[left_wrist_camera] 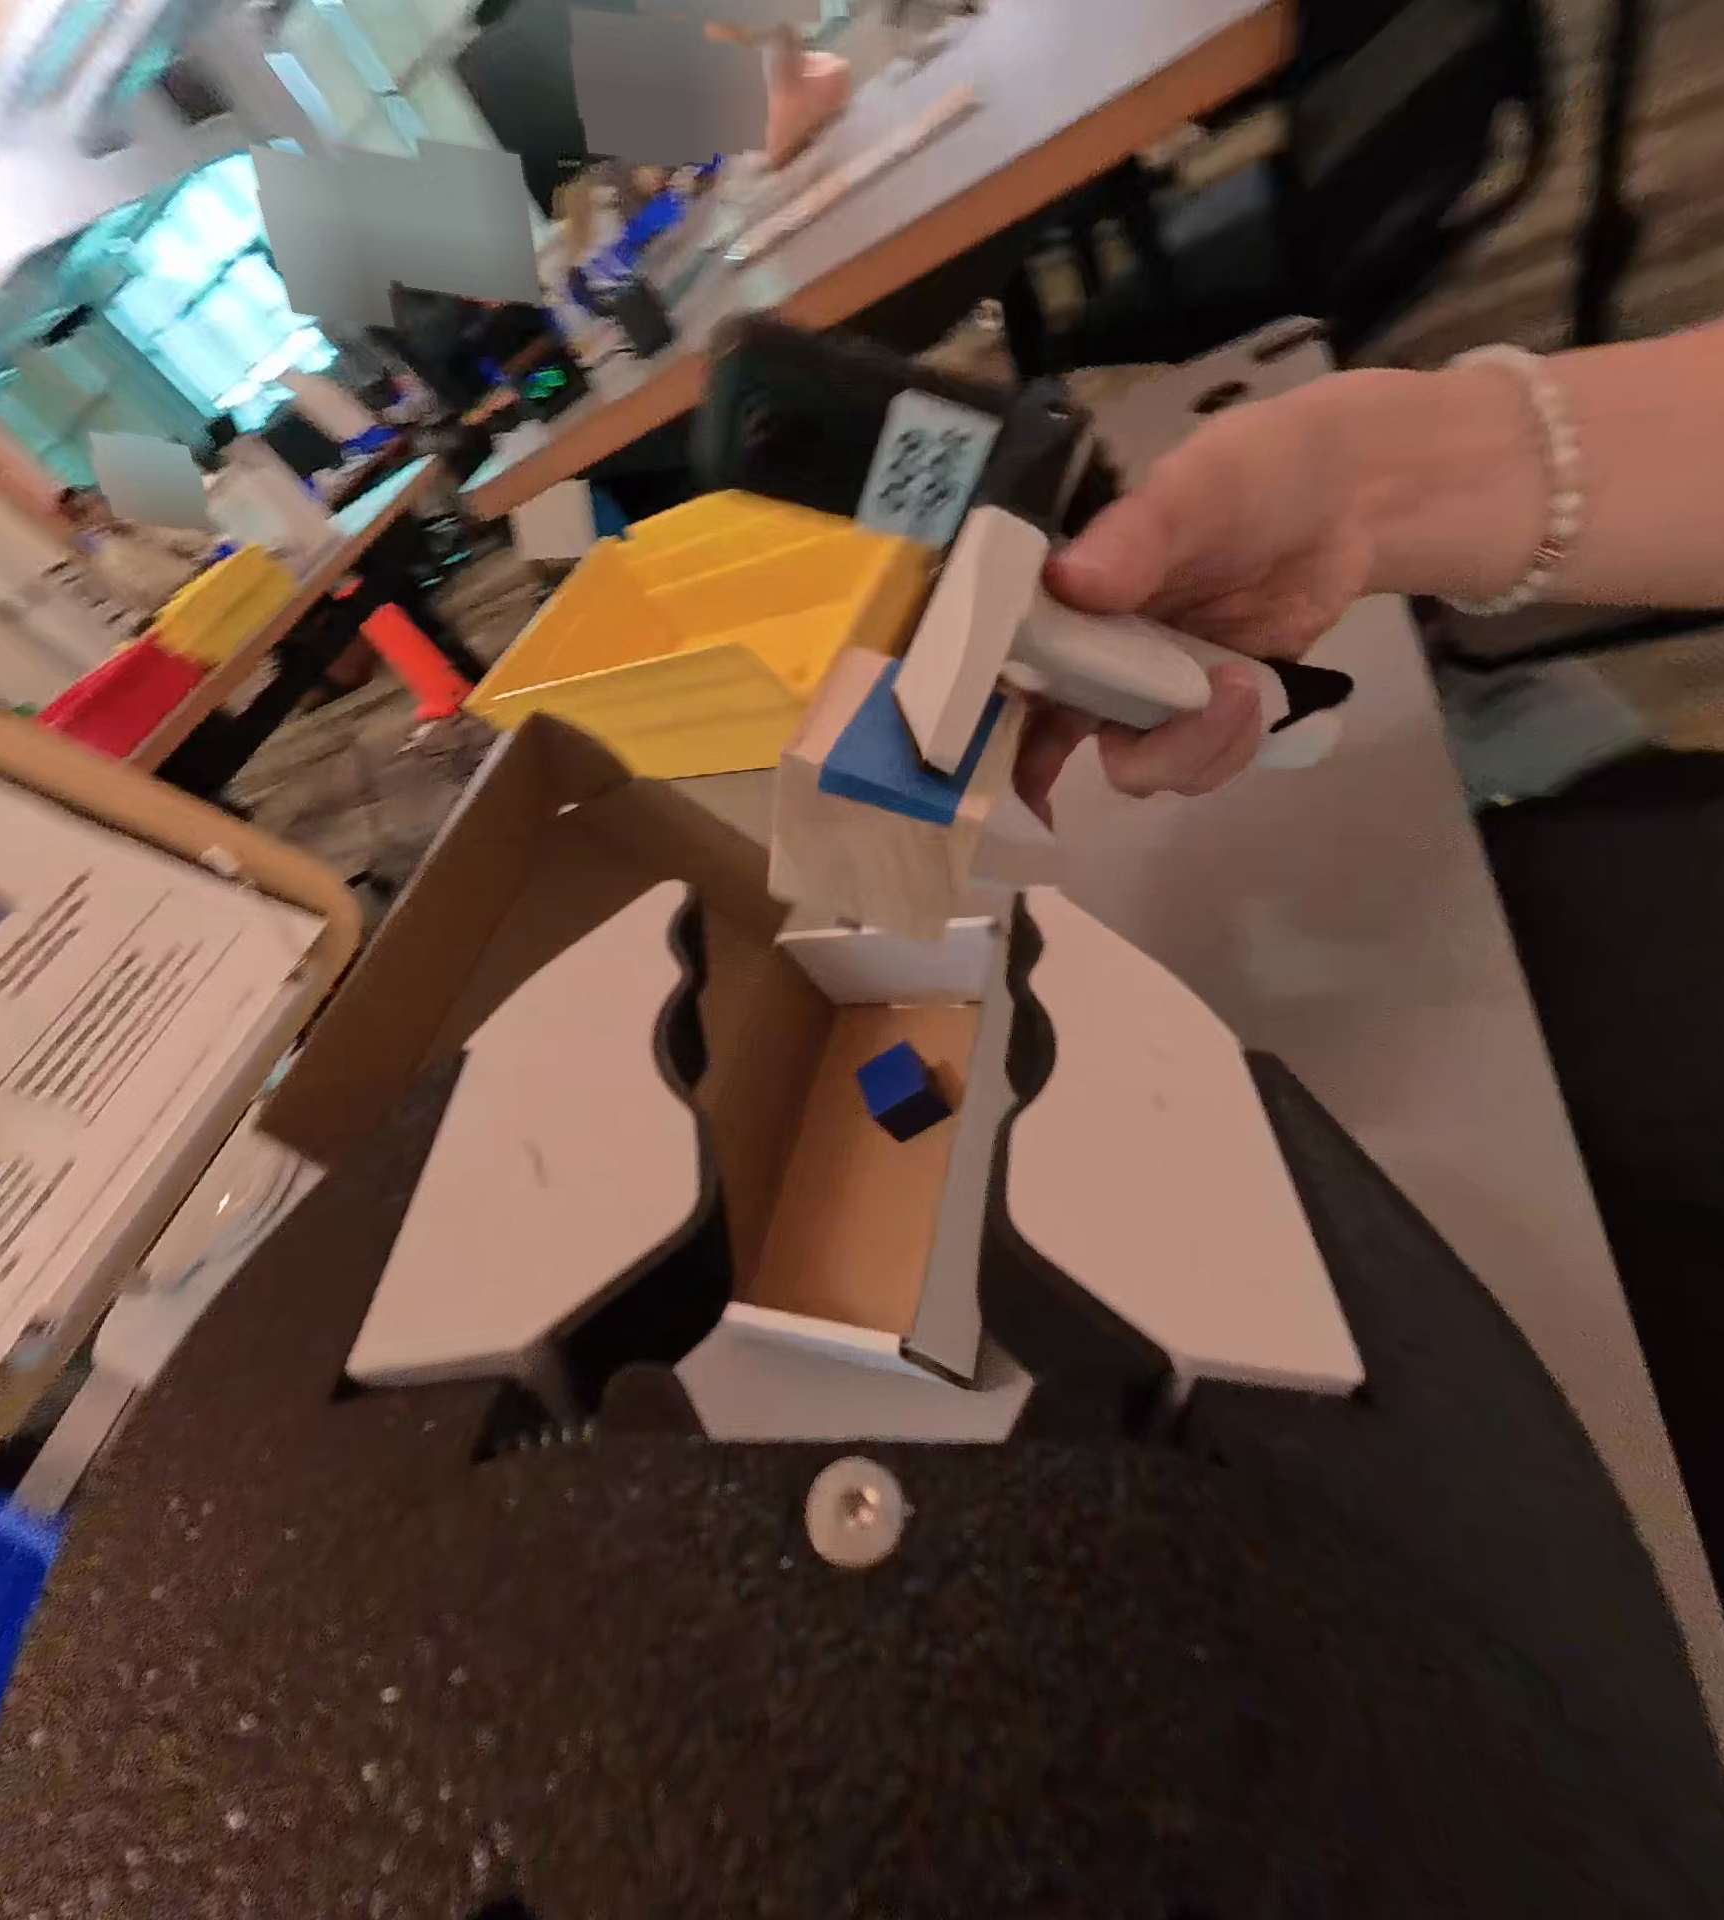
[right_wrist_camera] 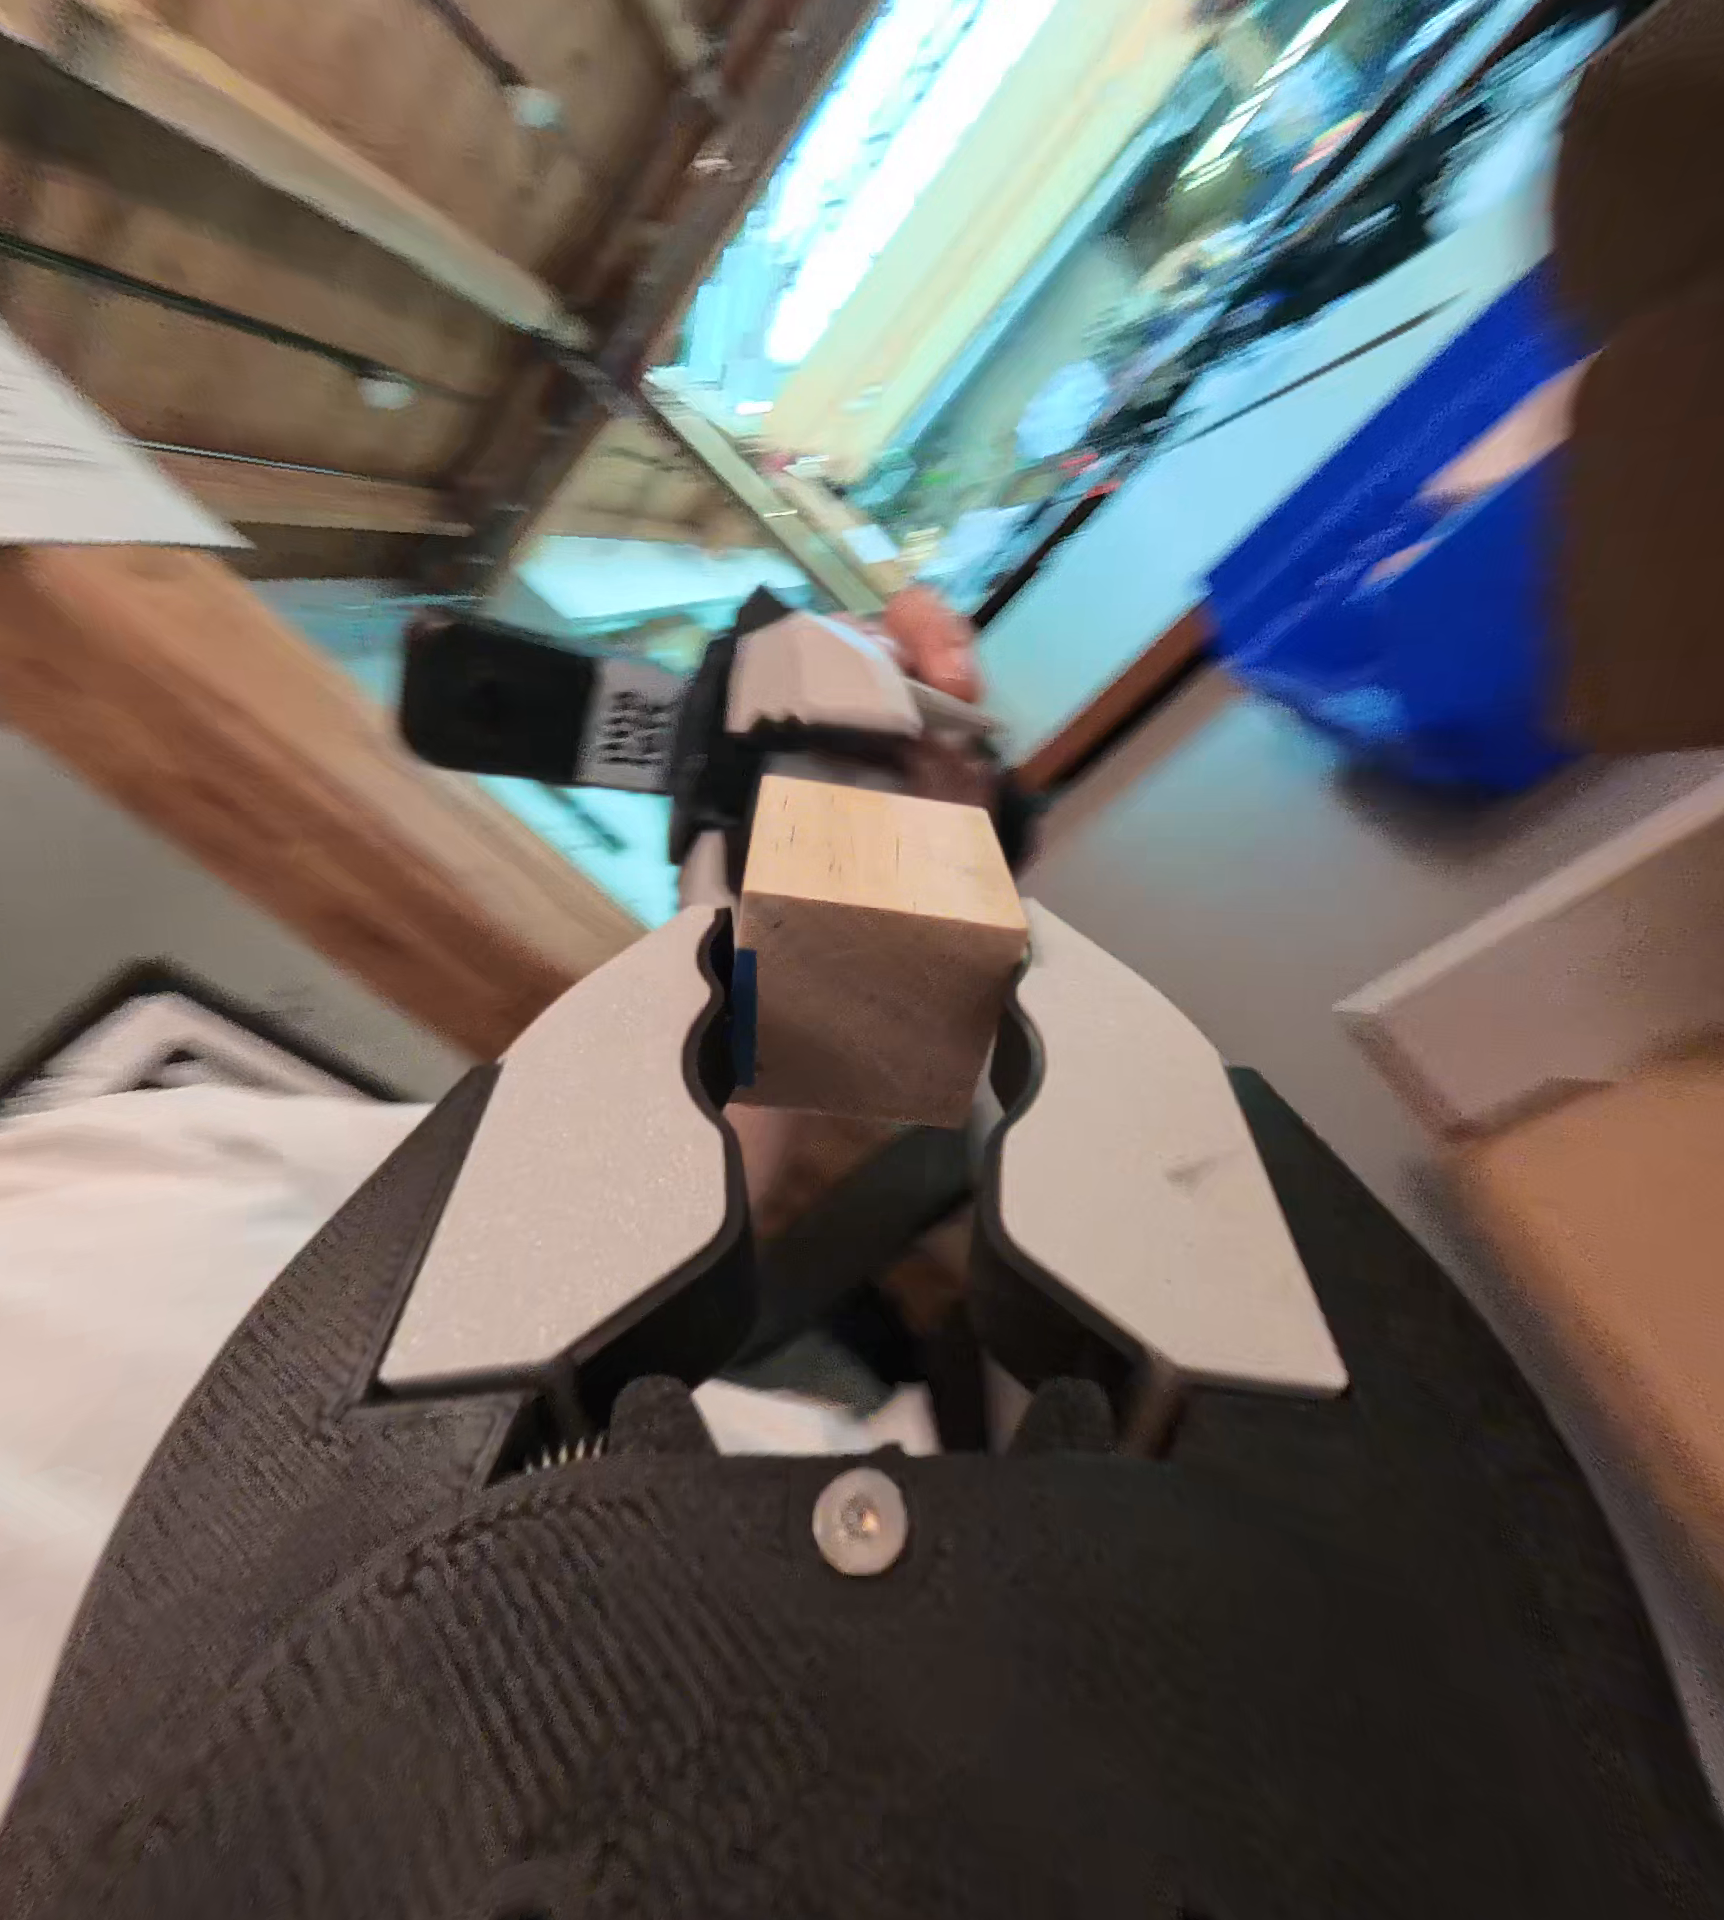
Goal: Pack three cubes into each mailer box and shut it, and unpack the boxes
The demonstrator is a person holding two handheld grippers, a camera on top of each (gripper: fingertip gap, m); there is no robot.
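My right gripper is clamped on a wooden cube, its blue face mostly hidden by a finger, above the open mailer box. My left gripper stands apart astride the box's near wall; a small blue cube lies inside with bare floor around it.

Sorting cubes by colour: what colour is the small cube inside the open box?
Blue, clearest in the left wrist view.
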